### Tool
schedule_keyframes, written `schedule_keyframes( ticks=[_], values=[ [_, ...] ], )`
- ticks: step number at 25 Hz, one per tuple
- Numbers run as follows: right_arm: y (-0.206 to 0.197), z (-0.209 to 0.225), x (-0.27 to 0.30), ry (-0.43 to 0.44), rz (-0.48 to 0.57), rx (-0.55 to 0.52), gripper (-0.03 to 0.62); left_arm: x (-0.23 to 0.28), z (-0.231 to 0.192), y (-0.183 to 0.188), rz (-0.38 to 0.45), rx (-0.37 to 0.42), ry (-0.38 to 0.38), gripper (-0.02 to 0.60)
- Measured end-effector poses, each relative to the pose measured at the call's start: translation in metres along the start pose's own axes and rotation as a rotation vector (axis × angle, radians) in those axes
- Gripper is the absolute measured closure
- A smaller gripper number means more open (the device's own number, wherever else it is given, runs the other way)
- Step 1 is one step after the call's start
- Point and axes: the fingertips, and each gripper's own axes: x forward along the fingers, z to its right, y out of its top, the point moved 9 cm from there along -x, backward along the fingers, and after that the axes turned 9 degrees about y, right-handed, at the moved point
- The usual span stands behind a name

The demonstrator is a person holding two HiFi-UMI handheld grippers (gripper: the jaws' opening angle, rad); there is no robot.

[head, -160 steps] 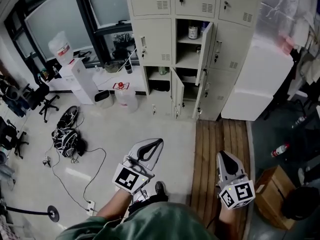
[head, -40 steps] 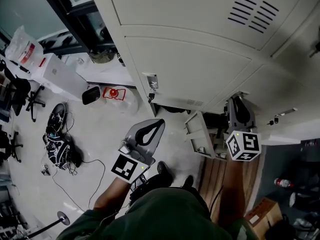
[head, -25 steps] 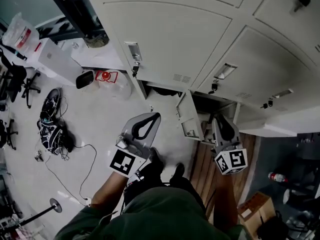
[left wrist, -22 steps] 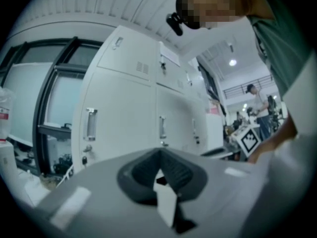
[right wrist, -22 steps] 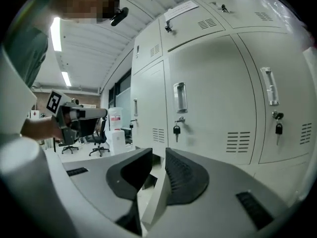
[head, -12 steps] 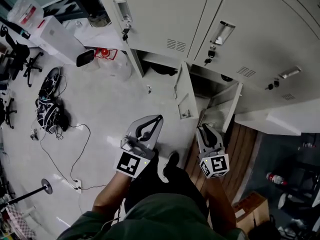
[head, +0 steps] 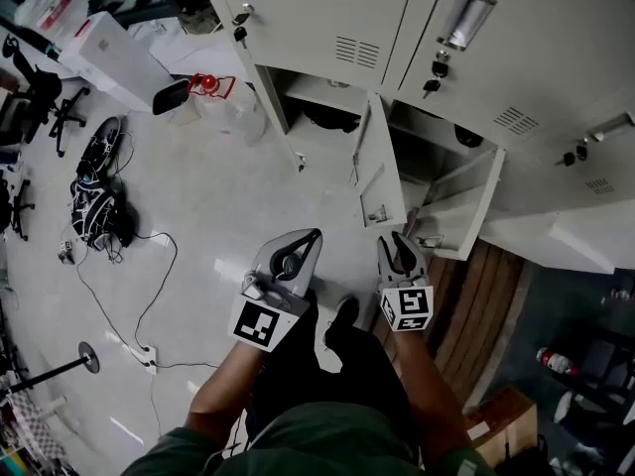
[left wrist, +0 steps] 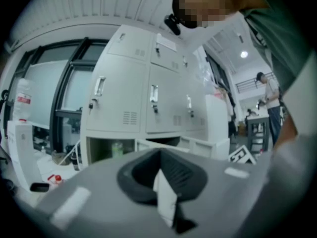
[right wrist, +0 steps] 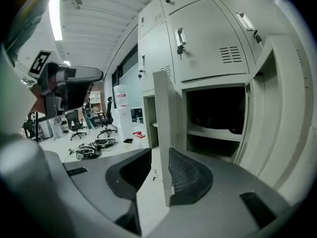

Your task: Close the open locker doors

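Observation:
The beige lockers [head: 327, 13] fill the top of the head view. In the bottom row two doors stand open: a left door [head: 375, 167] and a right door [head: 458, 206], each with a dark compartment behind it. My right gripper [head: 400, 238] is open just below the left door's free edge. In the right gripper view that door [right wrist: 162, 113] stands edge-on between the jaws of the right gripper [right wrist: 158, 155], close against the ribbed right pad [right wrist: 187, 175]. My left gripper [head: 316, 234] is shut and empty, out over the floor. The left gripper [left wrist: 159, 155] faces the lockers from a distance.
On the floor to the left stand a water jug with a red cap [head: 203, 87] and a white dispenser [head: 109, 53], with a black bag with shoes [head: 99, 206] and a cable with a power strip [head: 149, 350]. Wooden planks [head: 486, 296] and a cardboard box [head: 496, 415] lie to the right.
I walked up to the lockers, and the middle-row door that stood open earlier now looks shut. My right gripper has come down to the bottom-row door's edge. The left gripper stays shut.

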Motion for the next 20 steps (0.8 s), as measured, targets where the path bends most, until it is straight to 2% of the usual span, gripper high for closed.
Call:
schedule_keyframes(
  ticks=[10,20],
  values=[
    [-0.018,0.016,0.025,0.015,-0.031,-0.058,0.513,0.004,-0.007,-0.035,-0.034,-0.026,0.009,0.583],
    [-0.007,-0.029,0.063,0.126,-0.067,-0.079,0.513,-0.010,-0.052,-0.039,-0.040,-0.057,0.084,0.583]
  ],
)
